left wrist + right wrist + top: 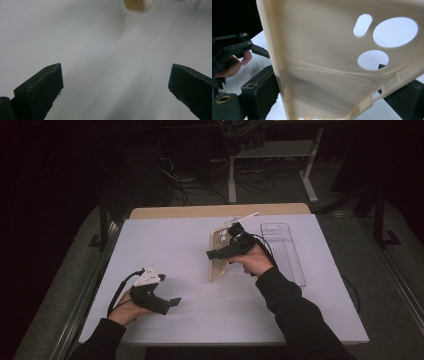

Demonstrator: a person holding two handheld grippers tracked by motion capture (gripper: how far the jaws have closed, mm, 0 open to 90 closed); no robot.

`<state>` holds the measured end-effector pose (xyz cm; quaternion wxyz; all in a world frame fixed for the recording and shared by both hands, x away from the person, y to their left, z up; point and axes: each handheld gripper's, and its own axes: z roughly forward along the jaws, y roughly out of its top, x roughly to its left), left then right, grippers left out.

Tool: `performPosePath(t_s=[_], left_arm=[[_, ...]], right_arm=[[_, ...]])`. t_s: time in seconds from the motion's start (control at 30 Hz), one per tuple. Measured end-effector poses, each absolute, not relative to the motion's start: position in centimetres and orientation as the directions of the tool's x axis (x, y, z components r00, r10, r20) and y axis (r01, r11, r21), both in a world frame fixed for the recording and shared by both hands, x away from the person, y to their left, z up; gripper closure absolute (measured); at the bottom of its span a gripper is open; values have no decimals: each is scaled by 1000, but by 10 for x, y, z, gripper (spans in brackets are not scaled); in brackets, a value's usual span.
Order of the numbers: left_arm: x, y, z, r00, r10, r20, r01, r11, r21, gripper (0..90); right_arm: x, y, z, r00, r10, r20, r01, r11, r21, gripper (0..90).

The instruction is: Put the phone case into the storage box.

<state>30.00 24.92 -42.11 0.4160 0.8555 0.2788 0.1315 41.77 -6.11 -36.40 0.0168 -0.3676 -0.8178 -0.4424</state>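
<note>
Right gripper (223,251) clamps the cream soft-plastic phone case (332,62) edgewise, probably for fitting; left gripper (167,304) idles released on the white desk (200,320).

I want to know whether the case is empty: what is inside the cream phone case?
Nothing lies in the phone case: its bare inner wall and three camera cut-outs show, white table visible through them. The right gripper has a jaw at each side; its lower end is out of frame.

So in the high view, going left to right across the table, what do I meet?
Left gripper → cream phone case → right gripper in the hand → clear plastic tray.
</note>
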Motion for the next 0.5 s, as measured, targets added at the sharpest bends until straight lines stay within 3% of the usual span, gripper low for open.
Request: performPosePath(t_s=[0.5], left_arm=[[300, 248, -422, 803, 596, -4, 370, -493, 787, 0]], right_arm=[[423, -73, -353, -707, 619, 342, 623, 317, 715, 72]])
